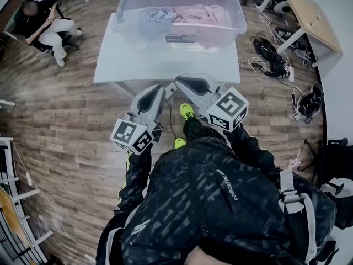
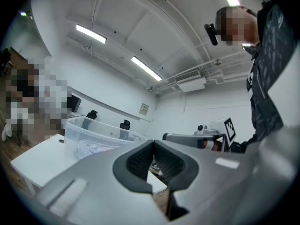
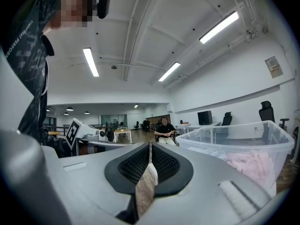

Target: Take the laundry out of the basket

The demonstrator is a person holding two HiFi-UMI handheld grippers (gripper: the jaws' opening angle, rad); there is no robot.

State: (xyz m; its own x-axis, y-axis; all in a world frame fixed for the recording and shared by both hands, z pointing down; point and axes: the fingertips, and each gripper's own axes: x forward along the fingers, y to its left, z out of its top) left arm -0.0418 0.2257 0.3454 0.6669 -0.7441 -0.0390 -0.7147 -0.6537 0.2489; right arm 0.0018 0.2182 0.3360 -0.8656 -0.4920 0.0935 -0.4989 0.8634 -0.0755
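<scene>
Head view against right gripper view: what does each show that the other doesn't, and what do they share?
Head view only: floor cables and the wearer's yellow shoes. Right gripper view only: ceiling lights, a monitor, and a close look at the right gripper, jaws together, nothing between. Shared: the clear basket, pink laundry inside, and a seated person.

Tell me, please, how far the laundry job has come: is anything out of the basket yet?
Done: nothing visible; the pink cloth and the patterned cloth lie inside the clear basket on the white table. In hand: nothing; the left gripper and the right gripper are shut and empty, short of the table. Left: all the laundry.
</scene>
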